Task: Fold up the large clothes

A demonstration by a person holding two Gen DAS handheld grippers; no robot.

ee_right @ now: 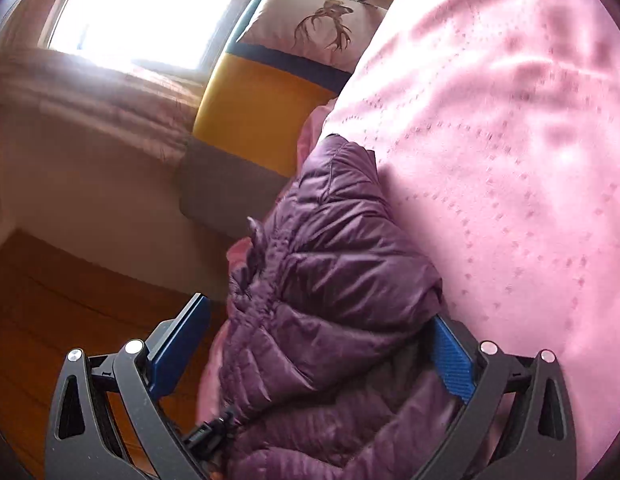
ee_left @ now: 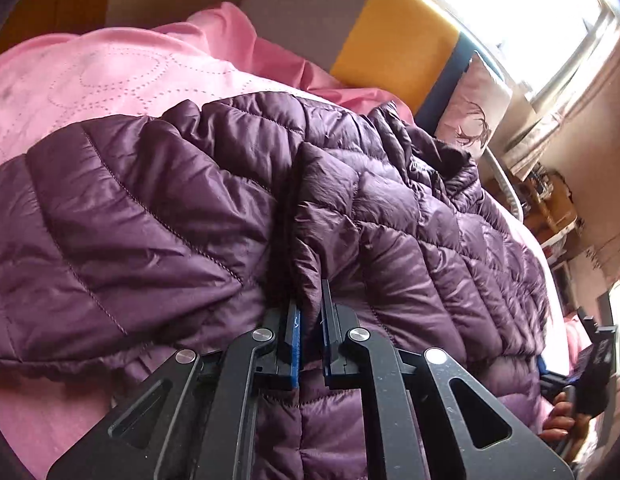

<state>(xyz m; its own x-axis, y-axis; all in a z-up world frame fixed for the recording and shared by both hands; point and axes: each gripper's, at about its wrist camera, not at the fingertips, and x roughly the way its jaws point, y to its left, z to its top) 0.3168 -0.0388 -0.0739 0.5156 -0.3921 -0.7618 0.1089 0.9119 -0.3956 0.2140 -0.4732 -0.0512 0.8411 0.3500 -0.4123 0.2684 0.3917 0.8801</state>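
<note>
- The bed (ee_left: 90,92), under its pink quilted cover, carried everything; a yellow and grey headboard (ee_left: 394,48) stood toward 12 o'clock in the left wrist view.
- The purple quilted jacket (ee_left: 410,220) lay spread across the middle of the bed, one sleeve (ee_left: 122,216) reaching to 9 o'clock and its edge hanging near the bed's side in the right wrist view.
- We judged the step to be the taking hold of the garment for a first fold.
- The left hand-held gripper (ee_left: 309,320) had pinched tight on a raised fold of the jacket at 6 o'clock.
- The right hand-held gripper (ee_right: 322,344) stood wide, the jacket's edge between its pads and not yet pressed.
- Next, we reckoned, the right one needed to close before both lifted together.
</note>
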